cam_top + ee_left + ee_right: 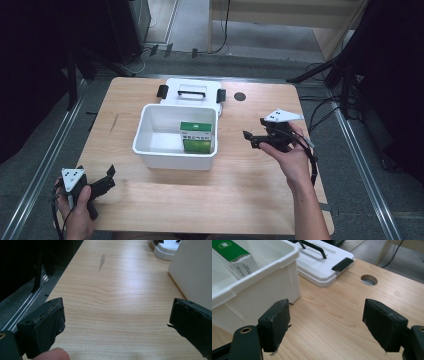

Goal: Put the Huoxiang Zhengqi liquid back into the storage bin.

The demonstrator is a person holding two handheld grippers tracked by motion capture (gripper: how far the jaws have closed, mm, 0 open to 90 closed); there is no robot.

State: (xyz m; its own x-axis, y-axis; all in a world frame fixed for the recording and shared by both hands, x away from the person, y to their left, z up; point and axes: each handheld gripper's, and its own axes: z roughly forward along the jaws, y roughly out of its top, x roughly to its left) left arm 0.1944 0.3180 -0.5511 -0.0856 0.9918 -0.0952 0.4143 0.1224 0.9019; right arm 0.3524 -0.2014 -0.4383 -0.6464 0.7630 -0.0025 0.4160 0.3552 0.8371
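Nearest the person, the left hand-held gripper (102, 181) sat low at the front left corner of the worktop (240, 190), its jaws spread wide apart with nothing between them, just bare wood grain showing in the left gripper view. A fingertip (51, 354) poked in at the bottom of that view, and the white side of the bin (192, 270) loomed off to the right. A bit further in, the right hand-held gripper (252, 139) hovered over the worktop just right of the bin, pointing toward it, jaws also apart and holding nothing; the bin's near corner was close to its left jaw but not touching. The white bin (175, 156) stood in the middle of the worktop, open on top, with a green and white box (196, 136) standing inside against its right wall. Right behind the bin lay its white lid (192, 92), flat on the worktop, with a black handle and black latches at the ends. Past the lid, to the right, there was a round hole (240, 96) in the worktop.
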